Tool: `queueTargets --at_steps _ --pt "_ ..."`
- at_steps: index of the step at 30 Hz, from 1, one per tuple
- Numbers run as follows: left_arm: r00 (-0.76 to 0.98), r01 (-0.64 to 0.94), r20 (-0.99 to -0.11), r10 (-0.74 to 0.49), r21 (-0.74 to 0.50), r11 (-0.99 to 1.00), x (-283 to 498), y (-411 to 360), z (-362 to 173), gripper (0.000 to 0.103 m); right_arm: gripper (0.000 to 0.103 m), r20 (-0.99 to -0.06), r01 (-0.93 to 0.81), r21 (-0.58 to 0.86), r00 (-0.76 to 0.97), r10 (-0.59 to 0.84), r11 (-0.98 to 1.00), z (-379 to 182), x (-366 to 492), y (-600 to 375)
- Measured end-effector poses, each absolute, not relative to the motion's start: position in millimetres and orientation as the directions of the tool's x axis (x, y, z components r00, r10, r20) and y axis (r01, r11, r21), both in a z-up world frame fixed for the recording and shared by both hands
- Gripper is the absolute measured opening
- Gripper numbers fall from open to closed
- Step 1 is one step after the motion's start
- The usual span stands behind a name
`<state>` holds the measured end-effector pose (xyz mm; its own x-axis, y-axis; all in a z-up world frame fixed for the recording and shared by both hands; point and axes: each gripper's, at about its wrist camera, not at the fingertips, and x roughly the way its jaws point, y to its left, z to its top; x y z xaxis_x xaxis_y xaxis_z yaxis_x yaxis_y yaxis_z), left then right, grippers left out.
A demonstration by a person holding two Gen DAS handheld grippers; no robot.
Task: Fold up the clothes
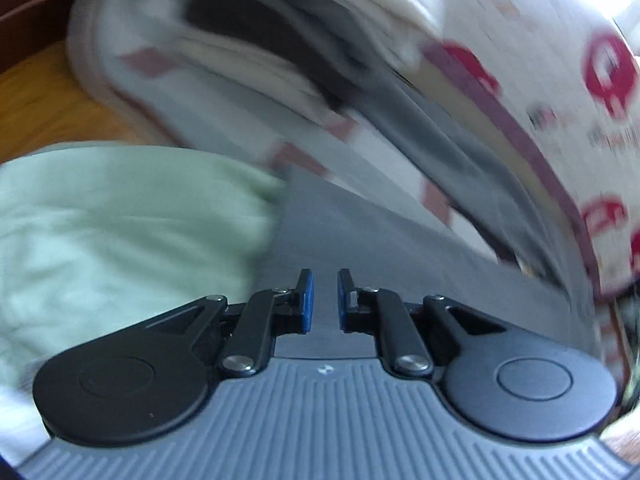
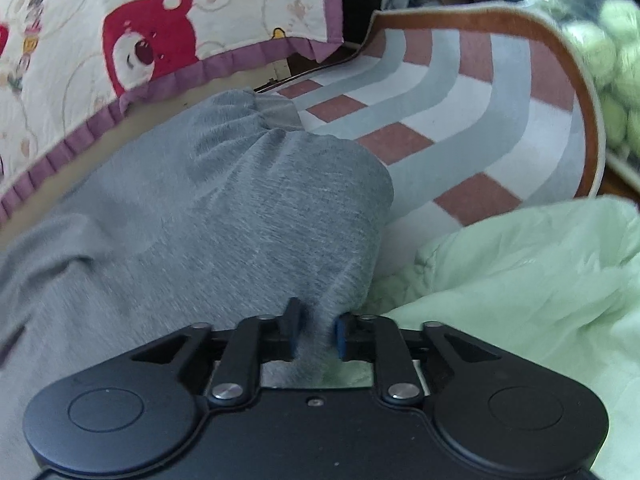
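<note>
Both tools low over the grey garment on the checked rug.

My left tool (image 1: 323,300) stands narrowly parted, nothing between its blue pads, the grey garment (image 1: 340,236) spread just beyond it. My right tool (image 2: 316,336) has a fold of that garment (image 2: 240,208) between its pads; whether they press it I cannot tell. A pale green cloth (image 2: 520,280) lies lower right, the checked rug (image 2: 460,120) beyond, a bear-print quilt (image 2: 120,40) upper left.
</note>
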<state>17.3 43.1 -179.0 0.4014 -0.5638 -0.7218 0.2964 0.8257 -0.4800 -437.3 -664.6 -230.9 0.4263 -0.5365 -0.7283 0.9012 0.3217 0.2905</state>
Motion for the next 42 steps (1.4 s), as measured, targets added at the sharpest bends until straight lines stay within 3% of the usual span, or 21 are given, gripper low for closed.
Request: queueTargets --at_steps 3,6,11,17,22,24,25,26,28,30,34,37,39,40,42 --pt "0.317 0.447 -0.762 -0.564 -0.404 0.798 19 -20 -191 0.013 0.037 -0.710 0.882 0.371 0.470 -0.524 0.289 -230 -444 -674" --pt "0.279 0.573 -0.837 -0.471 -0.249 0.781 8 -72 -202 0.013 0.041 -0.706 0.876 0.423 0.480 -0.521 0.233 -226 -456 -688" --pt "0.326 0.610 -0.895 -0.303 -0.046 0.791 -4 -92 -214 0.013 0.062 -0.665 0.839 0.527 0.508 -0.547 0.138 -215 -489 -711" --pt "0.286 0.510 -0.884 -0.371 -0.188 0.840 8 -68 -206 0.013 0.068 -0.661 0.718 0.693 0.600 -0.450 -0.061 -248 -503 -756" --pt "0.300 0.568 -0.863 -0.407 -0.181 0.803 1 -75 -198 0.013 0.072 -0.670 0.707 0.700 0.602 -0.436 -0.101 -257 -465 -781" --pt "0.296 0.551 -0.864 -0.407 -0.194 0.812 3 -78 -199 0.013 0.045 -0.635 0.668 0.739 0.648 -0.420 -0.087 -250 -453 -790" --pt "0.294 0.543 -0.865 -0.408 -0.200 0.816 4 -79 -199 0.013 0.019 -0.617 0.647 0.758 0.671 -0.412 -0.081 -247 -446 -795" --pt "0.292 0.534 -0.865 -0.408 -0.206 0.820 4 -80 -199 0.013 0.017 -0.604 0.659 0.751 0.669 -0.433 -0.030 -233 -441 -795" --pt "0.296 0.549 -0.862 -0.411 -0.198 0.812 3 -86 -195 0.013 0.012 -0.574 0.790 0.577 0.573 -0.585 0.207 -173 -431 -778" --pt "0.297 0.573 -0.876 -0.381 -0.156 0.804 2 -94 -196 0.013 0.008 -0.521 0.886 0.314 0.462 -0.717 0.342 -129 -428 -752" --pt "0.282 0.604 -0.899 -0.335 -0.104 0.790 4 -108 -204 0.013 0.014 -0.584 0.929 -0.105 0.232 -0.778 0.356 -163 -415 -747" --pt "0.273 0.597 -0.898 -0.345 -0.123 0.792 6 -113 -202 0.013 0.016 -0.682 0.900 -0.222 0.132 -0.719 0.376 -210 -407 -757" --pt "0.286 0.601 -0.881 -0.378 -0.142 0.787 5 -114 -193 0.013 0.028 -0.696 0.904 -0.258 0.070 -0.715 0.339 -219 -406 -757" --pt "0.293 0.605 -0.872 -0.392 -0.148 0.782 4 -115 -189 0.013 0.041 -0.701 0.914 -0.256 0.049 -0.711 0.315 -220 -407 -756" --pt "0.314 0.609 -0.853 -0.417 -0.156 0.778 4 -115 -180 0.016 0.041 -0.708 0.954 -0.170 0.055 -0.704 0.246 -205 -416 -755"
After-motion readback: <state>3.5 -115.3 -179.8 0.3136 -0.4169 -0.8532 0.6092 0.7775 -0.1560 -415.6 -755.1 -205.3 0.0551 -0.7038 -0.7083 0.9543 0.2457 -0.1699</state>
